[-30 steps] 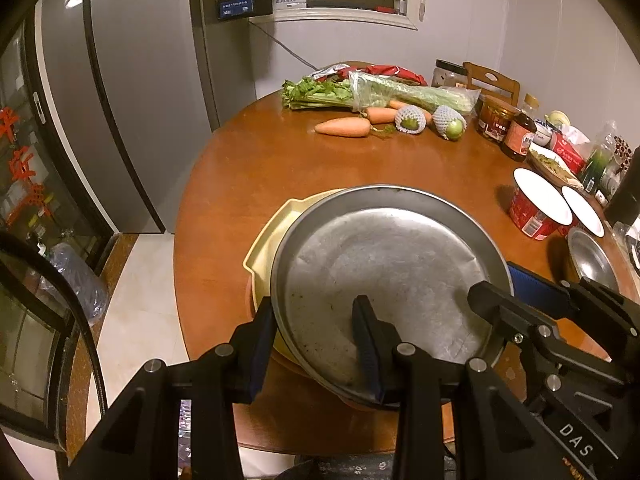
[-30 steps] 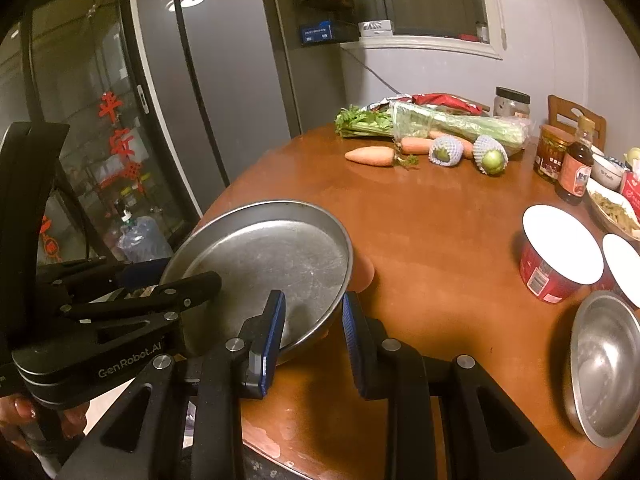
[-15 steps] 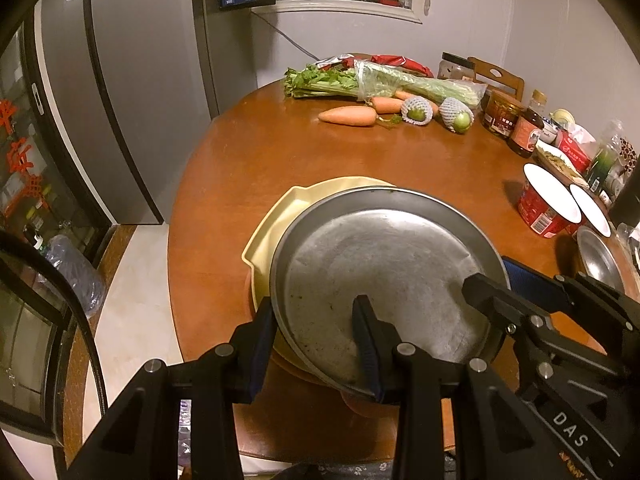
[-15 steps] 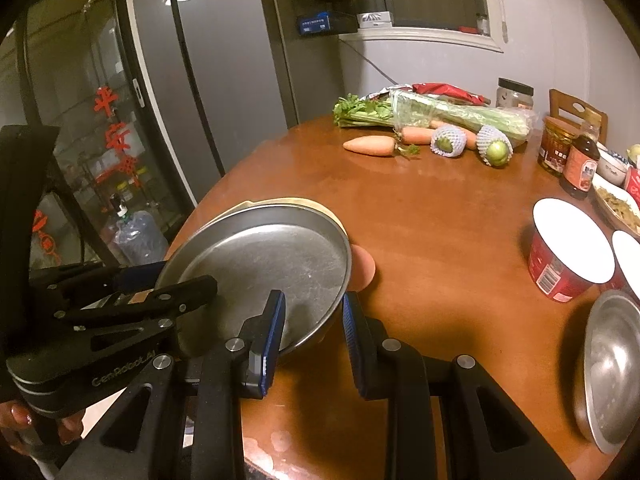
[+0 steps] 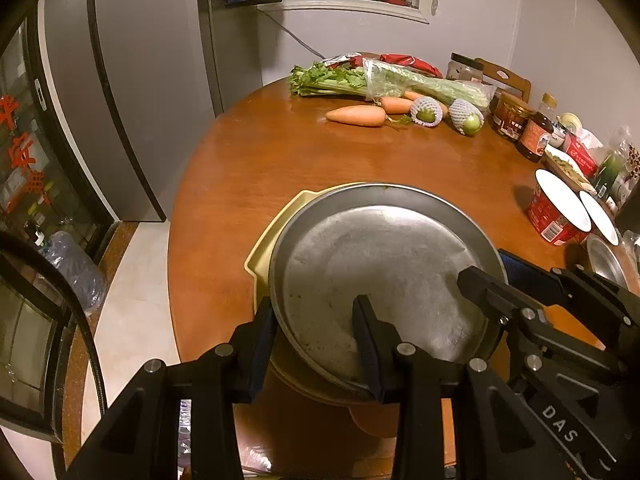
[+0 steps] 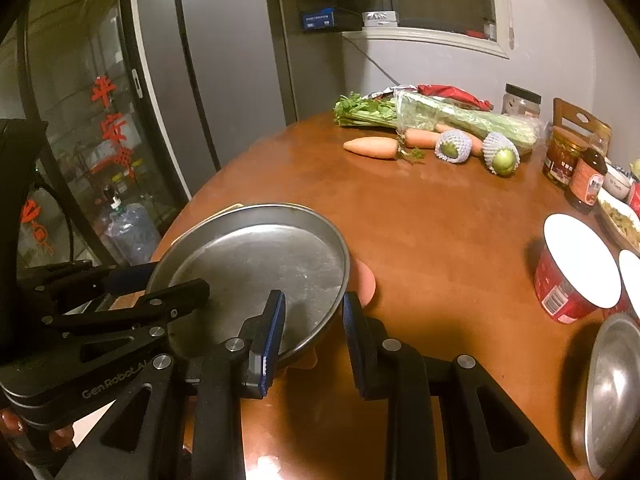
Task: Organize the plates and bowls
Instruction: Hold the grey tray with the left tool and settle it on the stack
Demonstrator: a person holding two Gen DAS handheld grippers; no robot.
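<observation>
Two grippers are on the metal plate (image 5: 384,276), one at each side of its rim. My left gripper (image 5: 316,340) has its jaws drawn in narrow, one finger outside the near rim and one inside the dish, clamped on it. My right gripper (image 6: 314,330) grips the opposite edge the same way, its jaws just as narrow.

Since a second ago the plate has slid across the round table (image 5: 256,160) until it sits over the yellow plate (image 5: 272,236). Only the yellow plate's left edge and a far sliver show now, where earlier more of it was bare. An orange dish (image 6: 366,280) peeks out beneath the stack on the right. By my reckoning the stacking step is nearly done and letting go is what remains. A steel bowl (image 6: 612,392) waits at the right, well apart from the stack.

Readable writing is scarce. "DAS" is printed on the right gripper's body, and "GenRobot.AI" on the left one. Red paper characters hang on the glass cabinet door (image 6: 108,120). The labels on the red paper tubs (image 6: 572,276) and the sauce jars (image 5: 520,120) are too small to read.
</observation>
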